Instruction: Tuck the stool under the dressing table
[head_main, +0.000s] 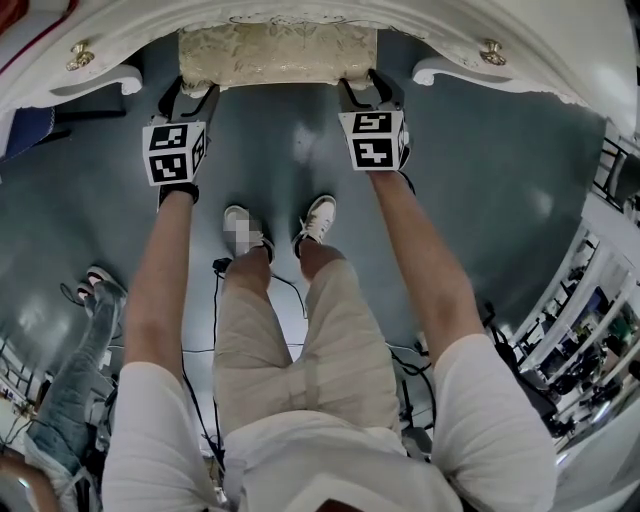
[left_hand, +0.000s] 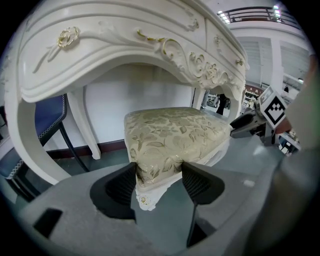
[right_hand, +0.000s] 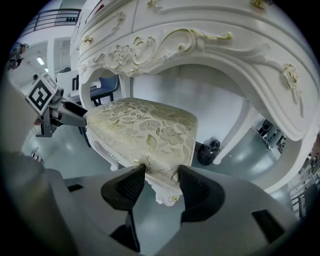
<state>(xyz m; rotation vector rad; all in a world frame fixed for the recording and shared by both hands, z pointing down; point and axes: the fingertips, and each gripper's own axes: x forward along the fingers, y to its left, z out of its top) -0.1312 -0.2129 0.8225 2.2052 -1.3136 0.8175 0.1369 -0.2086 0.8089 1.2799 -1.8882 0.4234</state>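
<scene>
Mid-push, I reckon: left gripper (left_hand: 159, 182) and right gripper (right_hand: 162, 182) clamp the stool's (left_hand: 170, 135) near corners, partly under table (left_hand: 125, 45). Next: push in evenly.

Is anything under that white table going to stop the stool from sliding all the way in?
Nothing visible does. The space under the dressing table behind the stool looks open. A small dark object sits off to the right by a table leg, and a blue chair stands outside the table on the left.
</scene>
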